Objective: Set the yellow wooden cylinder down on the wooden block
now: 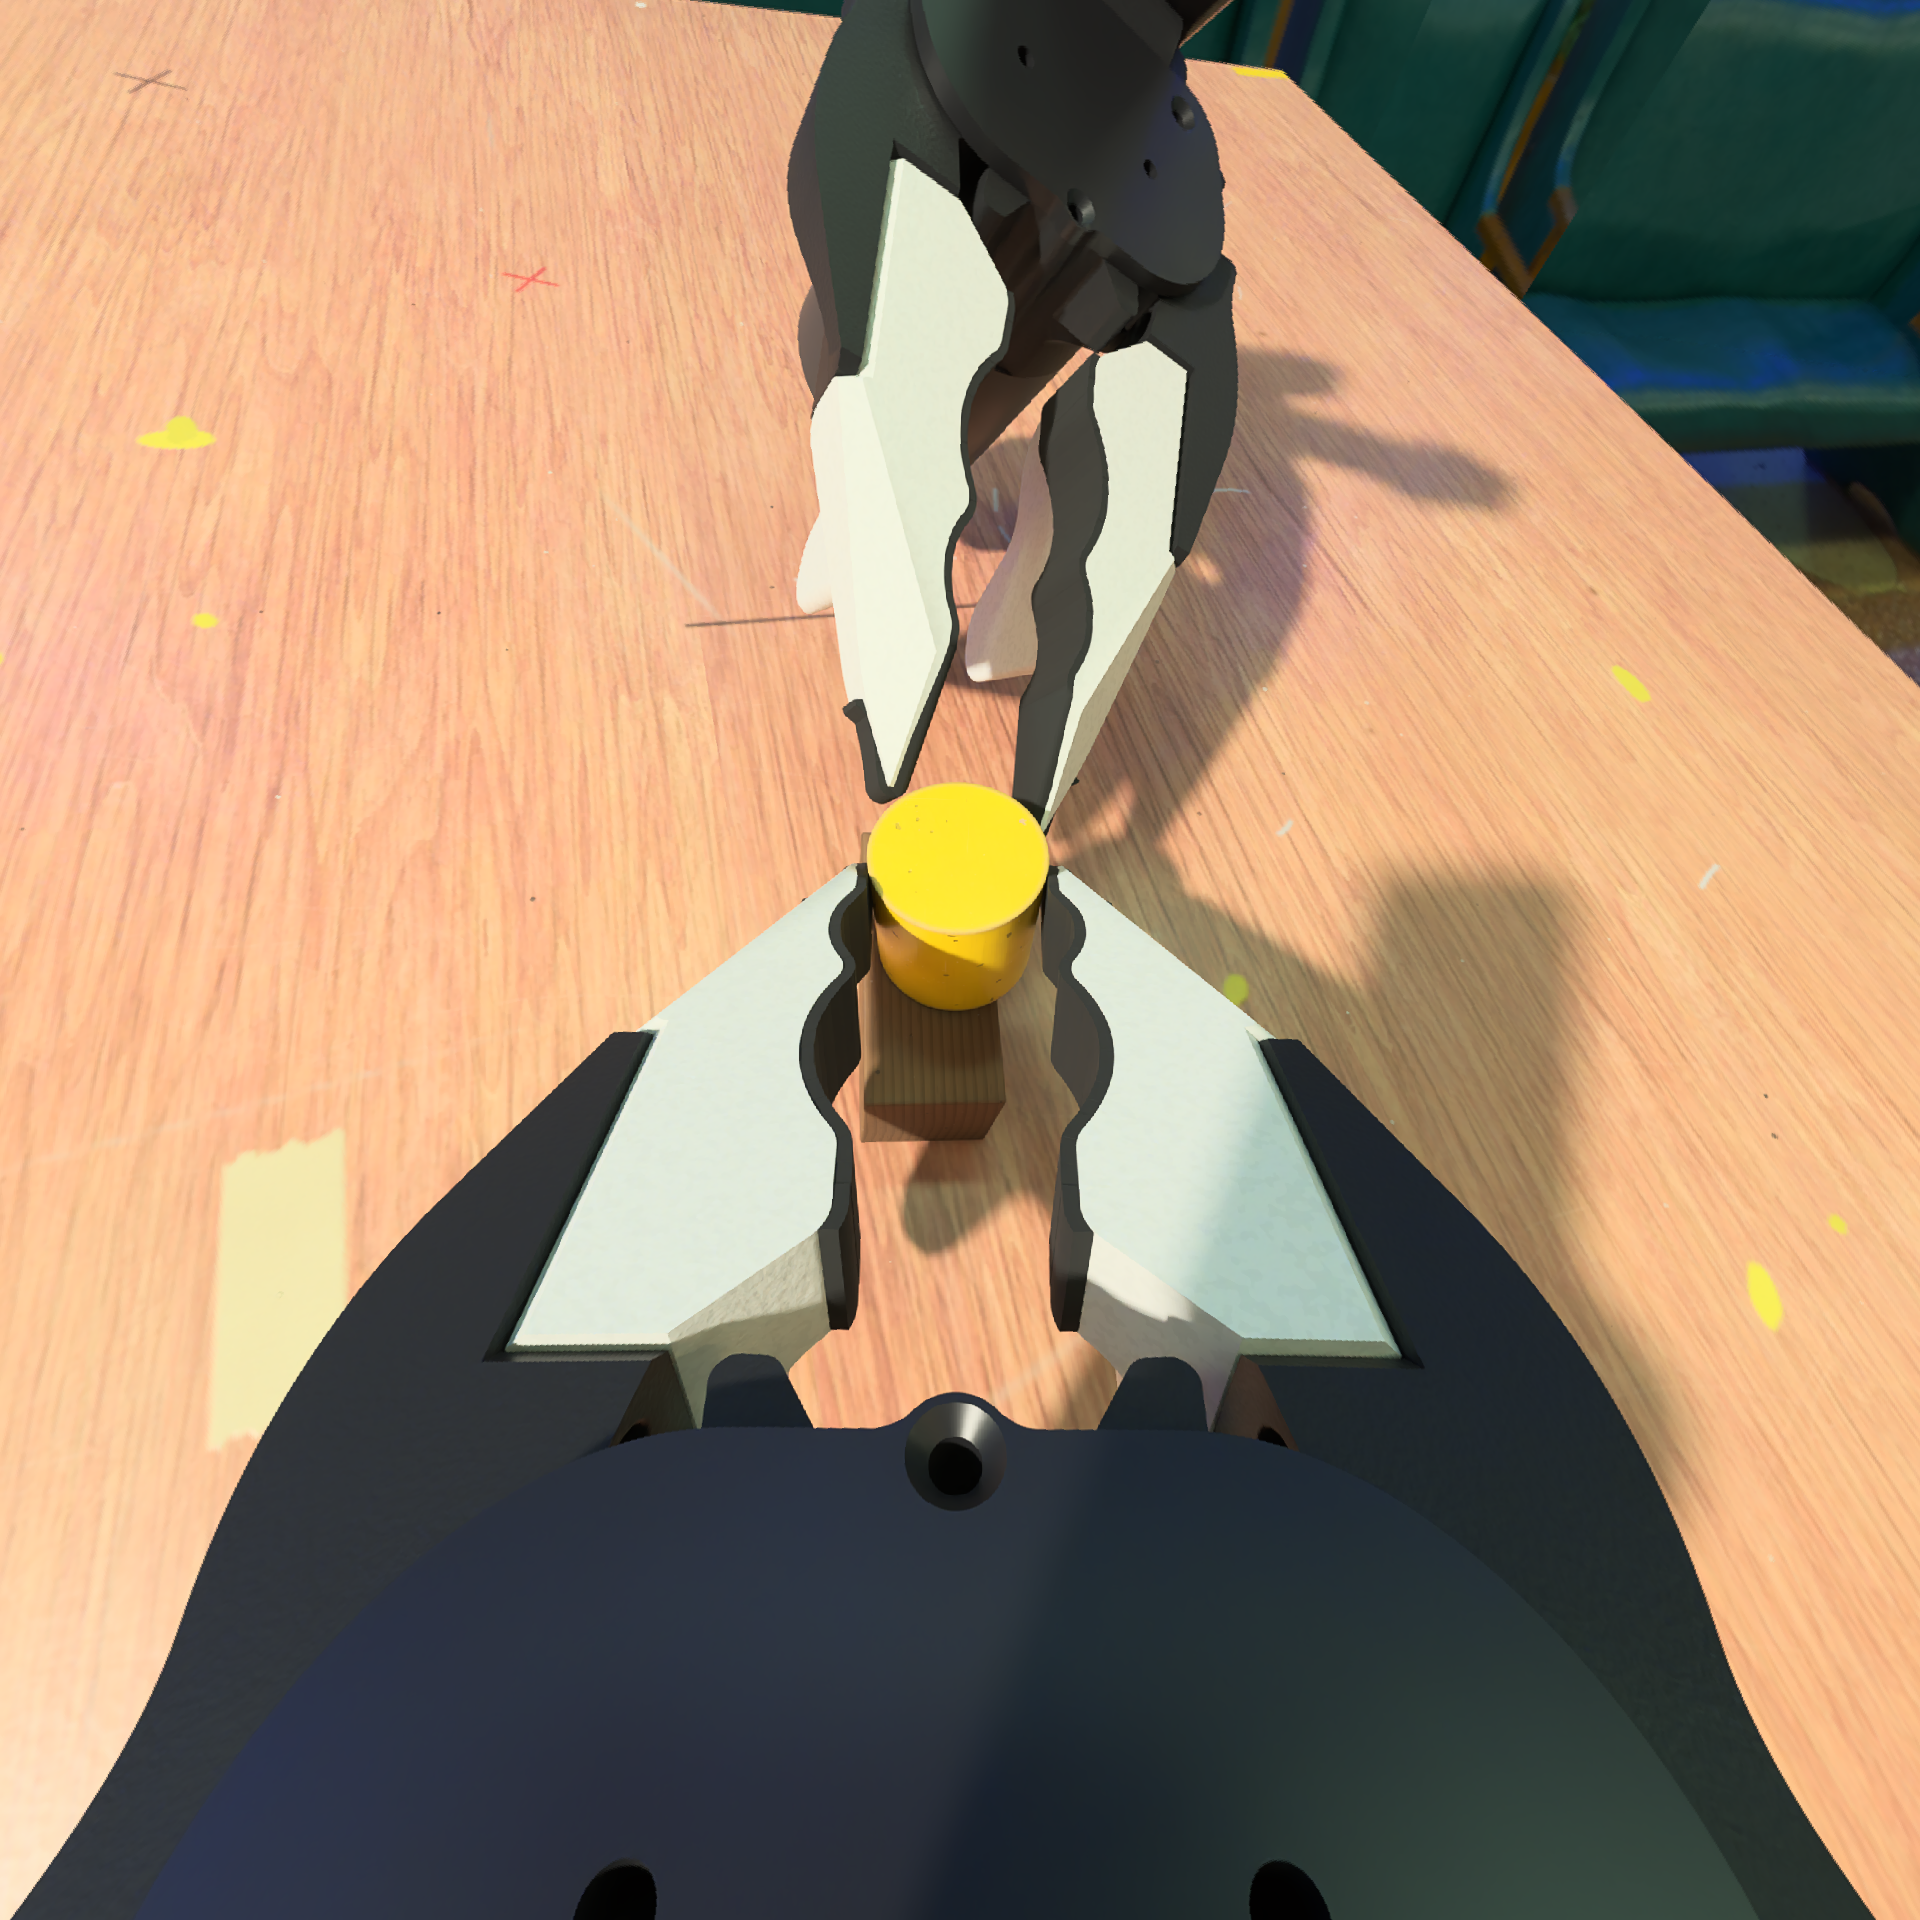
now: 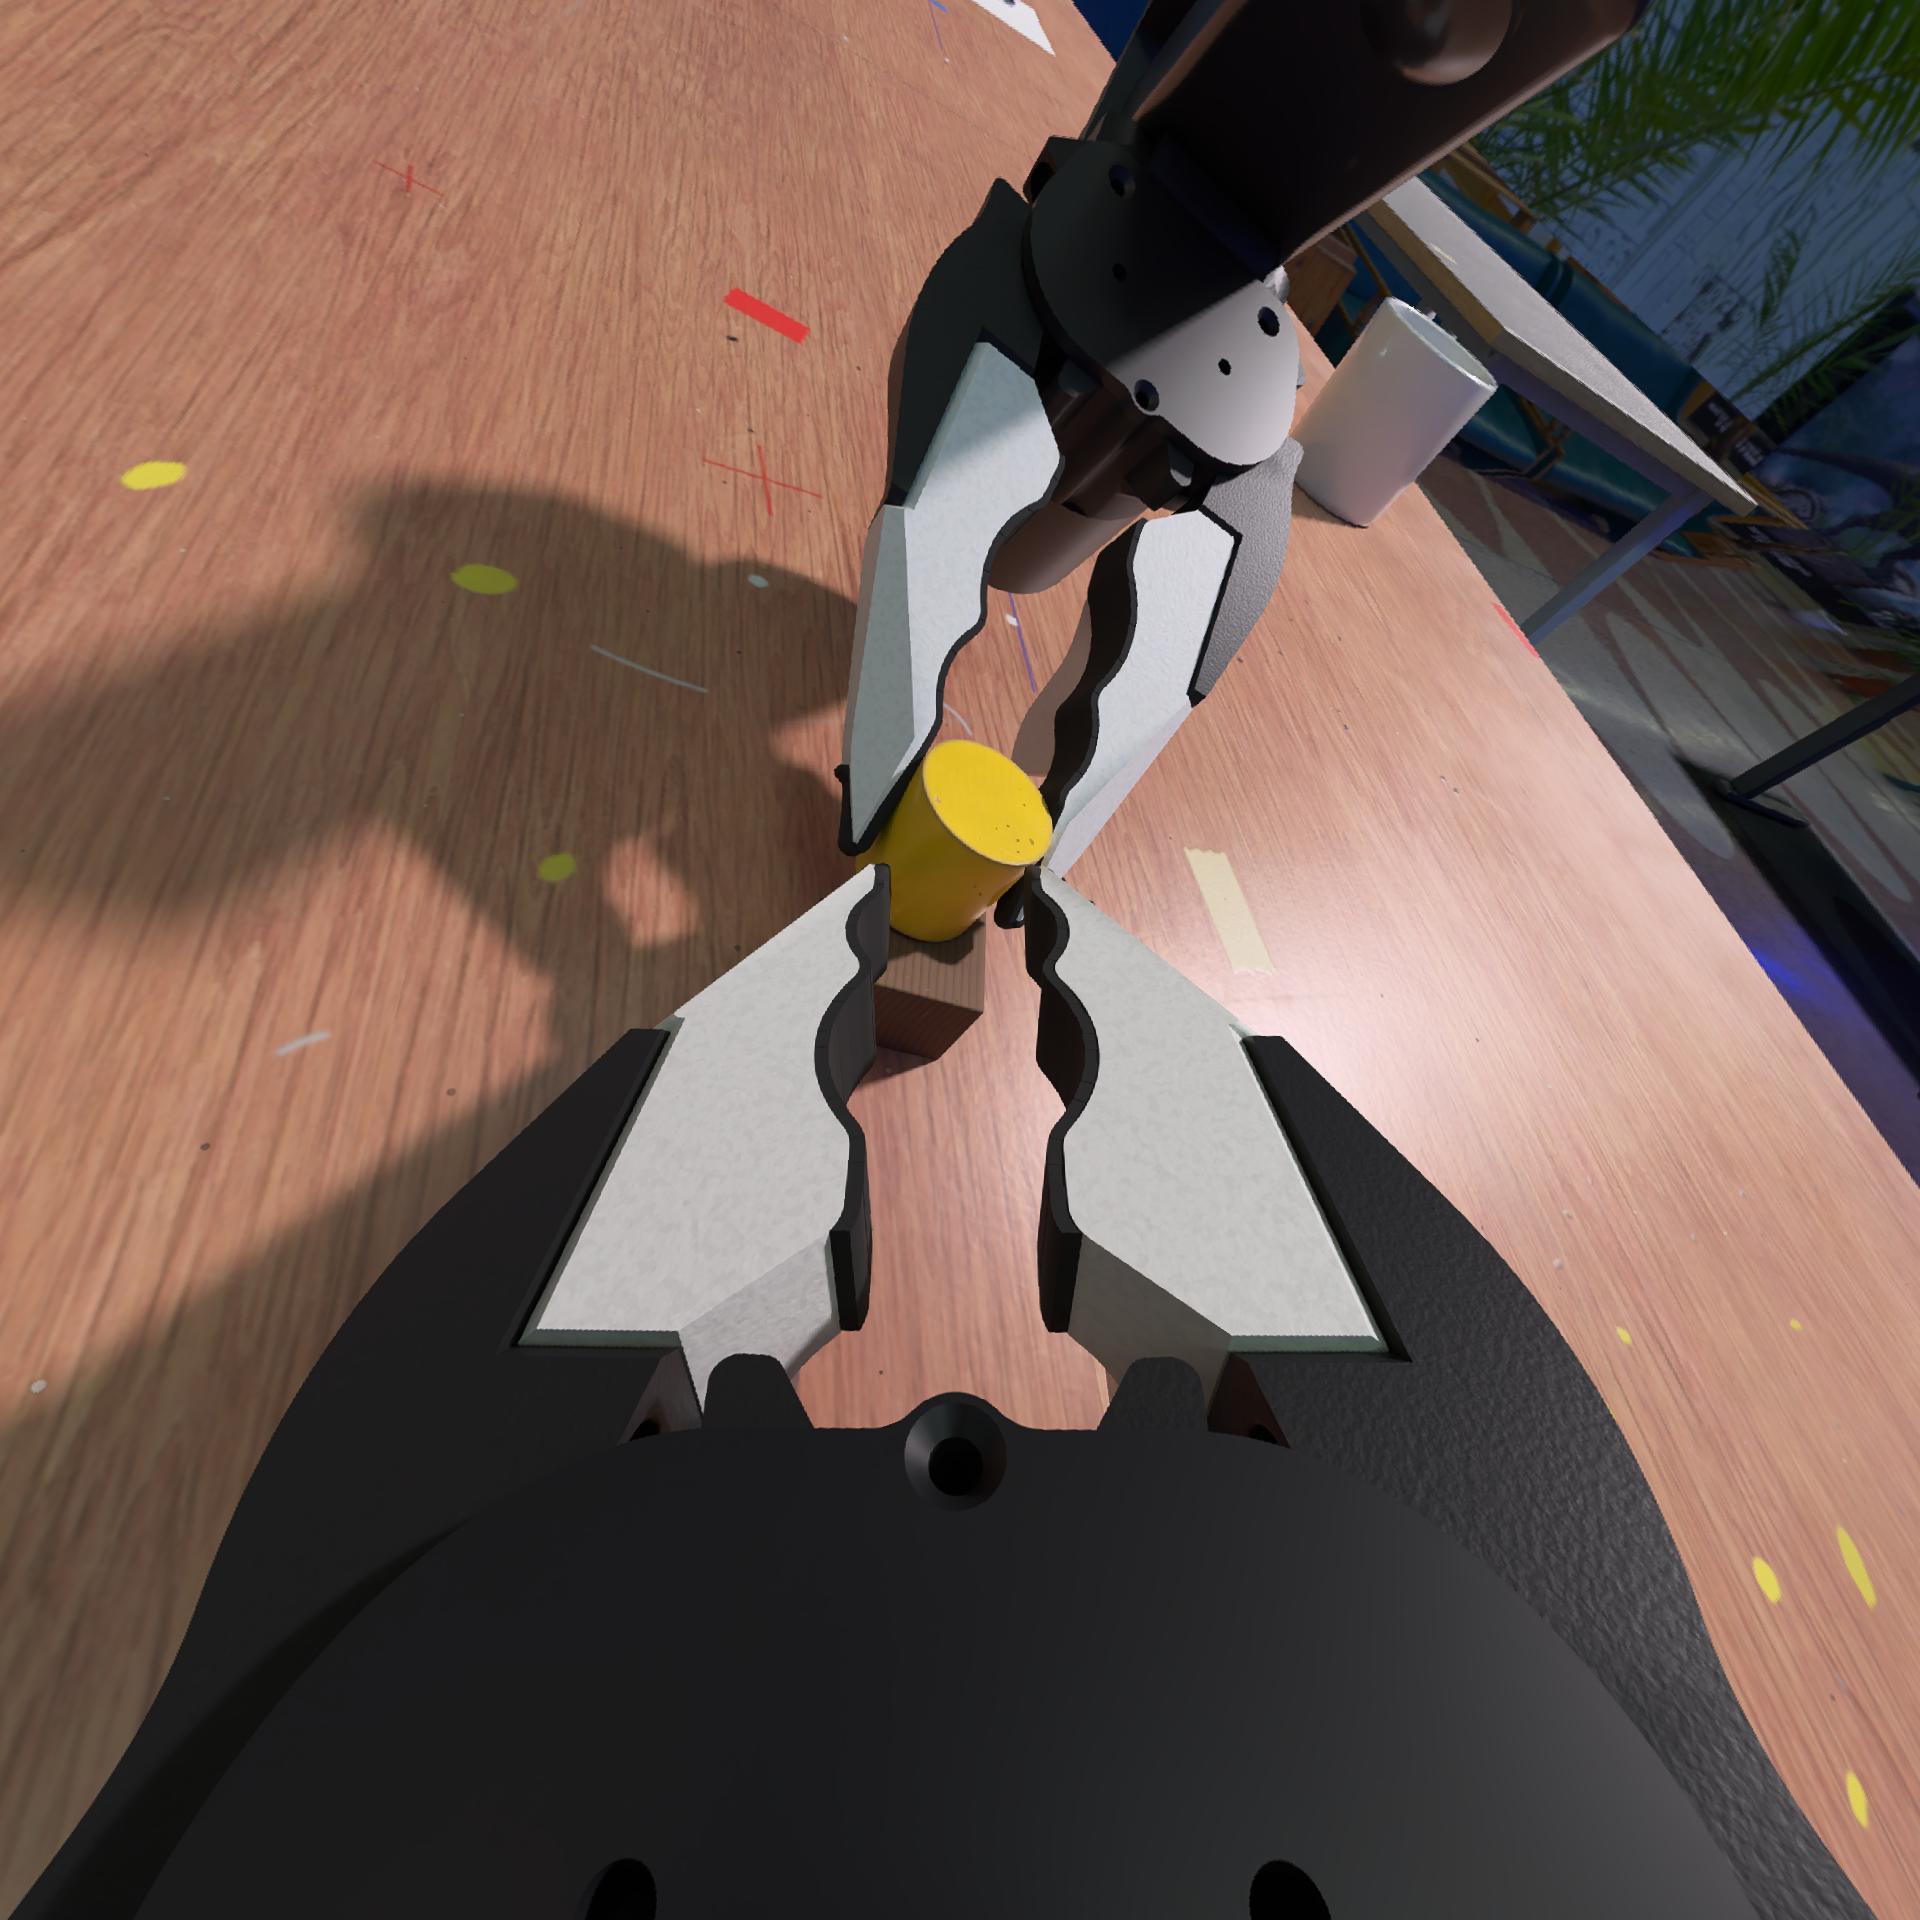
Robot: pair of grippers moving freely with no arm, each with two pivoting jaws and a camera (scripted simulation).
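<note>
The yellow wooden cylinder (image 1: 956, 894) stands upright on the small brown wooden block (image 1: 933, 1070), which lies on the light wooden tabletop (image 1: 416, 727). Its flat round top faces up, so its long axis is vertical; in the right wrist view it looks a little tilted, but this may come only from the camera angle. The left gripper (image 1: 958, 883) has the cylinder directly in front of it, between its two fingertips, and the pads appear to touch both sides, so it seems to hold the cylinder with a narrow opening. The right gripper (image 2: 958, 883) comes from the opposite side and is equally near; its fingertips also stand at the two sides of the cylinder (image 2: 961, 842) above the block (image 2: 928, 1003), but whether they press on it or only stand close cannot be told. Judging from this, the placing is nearly done, and the coming move is to open the fingers sideways without pushing the cylinder off the block. A white cup (image 2: 1387, 410) stands well apart.
</note>
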